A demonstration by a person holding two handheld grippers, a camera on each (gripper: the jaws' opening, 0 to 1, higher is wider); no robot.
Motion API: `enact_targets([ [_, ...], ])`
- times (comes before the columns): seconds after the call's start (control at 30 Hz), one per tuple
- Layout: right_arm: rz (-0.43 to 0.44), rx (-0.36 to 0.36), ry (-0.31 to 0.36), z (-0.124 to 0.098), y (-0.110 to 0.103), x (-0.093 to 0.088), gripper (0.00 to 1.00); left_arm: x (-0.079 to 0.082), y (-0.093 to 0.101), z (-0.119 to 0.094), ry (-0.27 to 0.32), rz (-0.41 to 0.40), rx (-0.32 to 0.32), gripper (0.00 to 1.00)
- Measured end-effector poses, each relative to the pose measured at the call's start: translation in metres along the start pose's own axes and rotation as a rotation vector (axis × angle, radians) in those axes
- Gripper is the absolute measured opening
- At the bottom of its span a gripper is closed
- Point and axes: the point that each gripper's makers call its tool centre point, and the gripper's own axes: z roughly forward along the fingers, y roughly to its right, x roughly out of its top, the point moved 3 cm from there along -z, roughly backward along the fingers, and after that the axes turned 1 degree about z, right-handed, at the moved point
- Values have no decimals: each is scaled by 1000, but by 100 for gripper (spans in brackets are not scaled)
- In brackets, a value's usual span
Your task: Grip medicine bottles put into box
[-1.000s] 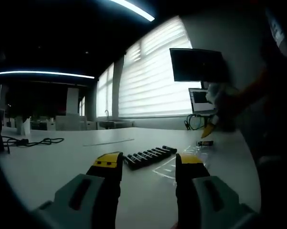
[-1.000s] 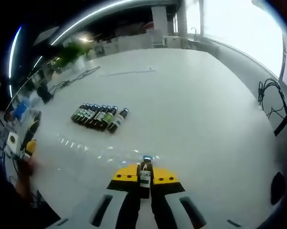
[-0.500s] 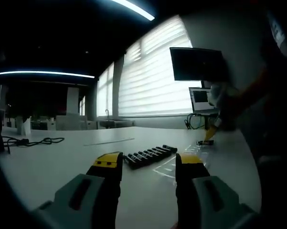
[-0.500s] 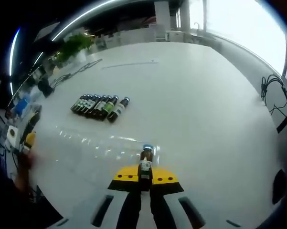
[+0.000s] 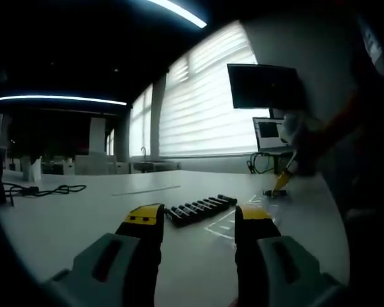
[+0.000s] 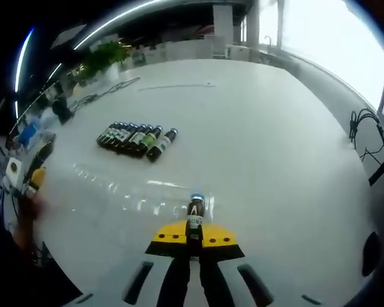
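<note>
Fingers of the right gripper (image 6: 193,235), yellow-tipped, pinching a small brown medicine bottle with a blue cap and white label (image 6: 194,213), carrying it upright over the clear, shallow plastic box (image 6: 140,192) on the white table (image 6: 262,153). Fingers of the left gripper (image 5: 198,224) spreading wide, gripping nothing, hovering low before the row of dark bottles lying side by side (image 5: 200,208). Judging the step: transporting one bottle to the box, release pending. Next move likely calling for lowering inside the barely visible walls, then parting the jaws gently. Row of bottles (image 6: 135,139) lying well apart from the held one, awaiting pickup.
</note>
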Motion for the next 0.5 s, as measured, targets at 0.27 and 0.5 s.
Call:
enact_targets([
  [0.27,29,4,1,0,1,2,1,0,0,0,2,1,-1,37],
  [0.5,13,14,114,-8,1,25,4,1,0,-1,2,1,2,37],
])
